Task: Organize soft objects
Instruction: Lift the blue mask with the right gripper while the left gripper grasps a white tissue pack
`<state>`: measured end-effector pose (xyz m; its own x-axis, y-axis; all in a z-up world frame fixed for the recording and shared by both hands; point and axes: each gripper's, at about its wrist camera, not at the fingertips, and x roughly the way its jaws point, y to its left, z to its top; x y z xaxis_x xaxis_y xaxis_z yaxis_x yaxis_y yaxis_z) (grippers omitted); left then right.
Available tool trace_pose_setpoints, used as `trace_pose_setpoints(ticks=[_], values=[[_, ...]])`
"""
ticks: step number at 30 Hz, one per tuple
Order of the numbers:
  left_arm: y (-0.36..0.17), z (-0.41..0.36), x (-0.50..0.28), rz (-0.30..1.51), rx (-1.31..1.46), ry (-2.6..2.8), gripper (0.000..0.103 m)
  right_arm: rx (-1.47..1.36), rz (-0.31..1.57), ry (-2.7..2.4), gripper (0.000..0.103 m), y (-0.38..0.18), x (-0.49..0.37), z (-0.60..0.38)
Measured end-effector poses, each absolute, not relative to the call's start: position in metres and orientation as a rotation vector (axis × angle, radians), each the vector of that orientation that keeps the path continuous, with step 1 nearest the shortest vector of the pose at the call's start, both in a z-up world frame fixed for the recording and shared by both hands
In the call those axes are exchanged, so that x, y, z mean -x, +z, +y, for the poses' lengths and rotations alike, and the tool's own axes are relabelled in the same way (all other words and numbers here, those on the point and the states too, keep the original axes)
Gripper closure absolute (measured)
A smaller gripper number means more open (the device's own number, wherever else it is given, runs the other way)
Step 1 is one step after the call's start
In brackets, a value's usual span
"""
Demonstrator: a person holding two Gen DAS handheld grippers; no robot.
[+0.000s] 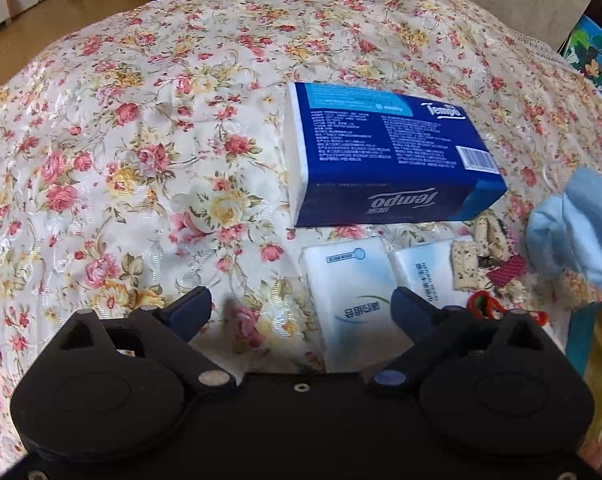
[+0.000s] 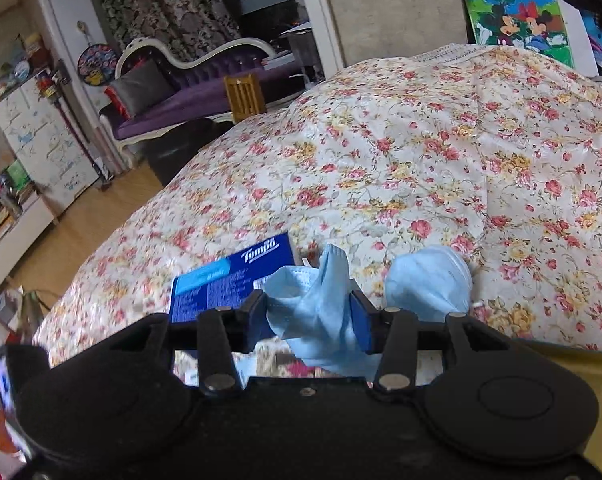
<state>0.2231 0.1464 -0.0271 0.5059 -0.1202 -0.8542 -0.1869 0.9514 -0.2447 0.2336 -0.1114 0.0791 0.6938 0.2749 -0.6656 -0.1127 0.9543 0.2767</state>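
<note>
A blue Tempo tissue pack lies on the floral cloth. Two white tissue packs lie side by side just in front of it. My left gripper is open and empty, hovering low over the nearer white pack. My right gripper is shut on a light blue face mask and holds it above the cloth; the mask's other end bulges to the right. The mask also shows at the right edge of the left wrist view. The Tempo pack lies left of the right gripper.
Small fabric scraps and a red item lie right of the white packs. A gold-rimmed box stands at the right; its gold edge shows in the right wrist view. A cartoon picture leans beyond the table. Furniture stands at the far left.
</note>
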Motion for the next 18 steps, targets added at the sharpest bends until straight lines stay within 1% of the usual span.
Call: trace_pose_setpoints(ticks=[5,12,16,17,18], values=[[-0.023,0.141,-0.220,1.024,0.304,0.025,0.010,-0.235,0.784,0.228,0.058,0.081,-0.217,-0.117],[-0.035,0.120,-0.224,1.077,0.206,-0.004,0.010,-0.195,0.800,0.214,0.058,0.082,-0.189,-0.118],[-0.038,0.117,-0.224,1.082,0.201,-0.010,0.010,-0.194,0.814,0.213,0.058,0.083,-0.170,-0.121],[-0.038,0.117,-0.224,1.081,0.204,-0.014,0.011,-0.191,0.816,0.209,0.058,0.083,-0.166,-0.122],[-0.039,0.119,-0.224,1.081,0.215,-0.023,0.015,-0.188,0.817,0.207,0.058,0.084,-0.160,-0.122]])
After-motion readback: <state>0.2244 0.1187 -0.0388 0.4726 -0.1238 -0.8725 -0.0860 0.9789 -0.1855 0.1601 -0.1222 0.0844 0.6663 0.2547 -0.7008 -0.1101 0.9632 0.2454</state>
